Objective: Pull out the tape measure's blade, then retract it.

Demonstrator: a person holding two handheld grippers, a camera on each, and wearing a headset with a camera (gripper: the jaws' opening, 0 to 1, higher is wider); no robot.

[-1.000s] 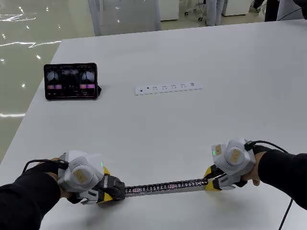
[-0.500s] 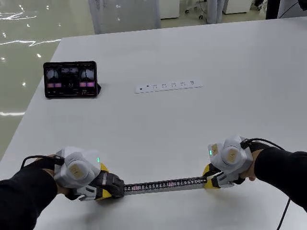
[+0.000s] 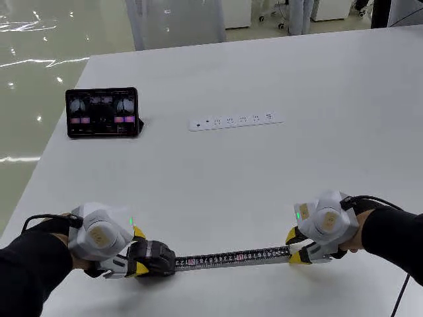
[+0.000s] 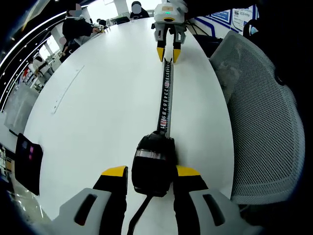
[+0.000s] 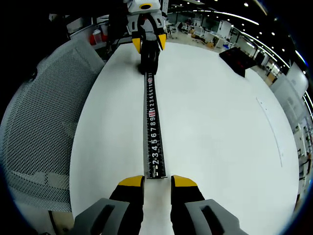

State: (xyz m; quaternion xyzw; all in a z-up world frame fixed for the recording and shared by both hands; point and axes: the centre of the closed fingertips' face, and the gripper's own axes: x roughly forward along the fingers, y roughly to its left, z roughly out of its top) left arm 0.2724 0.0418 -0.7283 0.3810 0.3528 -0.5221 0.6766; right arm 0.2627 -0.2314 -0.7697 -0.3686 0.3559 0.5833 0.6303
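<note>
The left claw (image 4: pixel 151 172) clamps the tape measure (image 4: pixel 153 161) at the near edge of the table (image 3: pixel 264 172). Its blade (image 5: pixel 152 122) lies stretched flat across to the right claw (image 5: pixel 156 182), which pinches its tip.

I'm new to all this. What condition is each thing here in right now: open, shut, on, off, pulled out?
Tape measure: body clamped between the jaws of the left gripper.
Blade: pulled out, stretched straight across to the right gripper.
Left gripper: shut on the tape measure.
Right gripper: shut on the blade's end.
Tablet: propped up, screen lit.
Power strip: lying flat, no plugs seen in it.
</note>
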